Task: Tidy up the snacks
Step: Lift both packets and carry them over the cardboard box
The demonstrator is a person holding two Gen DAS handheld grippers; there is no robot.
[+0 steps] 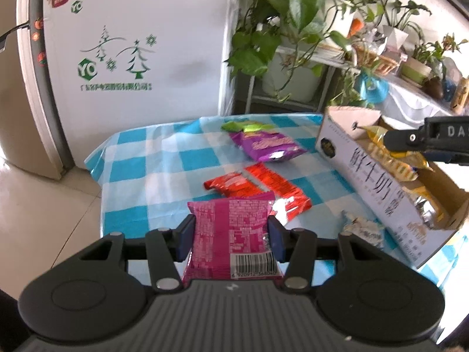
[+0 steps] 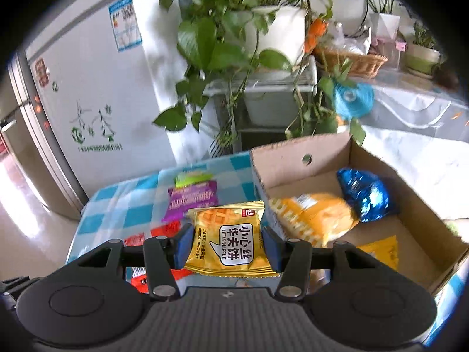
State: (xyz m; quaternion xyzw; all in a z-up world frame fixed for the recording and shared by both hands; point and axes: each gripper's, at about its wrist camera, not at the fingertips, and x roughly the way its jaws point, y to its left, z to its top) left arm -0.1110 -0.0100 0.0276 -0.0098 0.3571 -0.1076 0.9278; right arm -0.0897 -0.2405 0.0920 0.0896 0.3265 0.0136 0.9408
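My left gripper [image 1: 231, 234] is shut on a pink snack packet [image 1: 231, 231], held above the near edge of the blue checked table [image 1: 152, 170]. My right gripper [image 2: 227, 242] is shut on a yellow waffle packet [image 2: 231, 240], held at the left wall of the cardboard box [image 2: 296, 152]. The right gripper [image 1: 410, 139] also shows over the box [image 1: 366, 176] in the left wrist view. On the table lie two red packets [image 1: 263, 187], a purple packet [image 1: 266, 145] and a green packet [image 1: 239, 126]. Inside the box lie a blue packet [image 2: 366, 193] and yellow packets [image 2: 313, 214].
A crumpled silver wrapper [image 1: 363, 226] lies against the box's near side. A white fridge [image 1: 132, 44] stands behind the table. Potted plants on a rack [image 1: 293, 44] and a cluttered counter [image 1: 410, 88] stand at the back right. Tiled floor [image 1: 44, 205] lies to the left.
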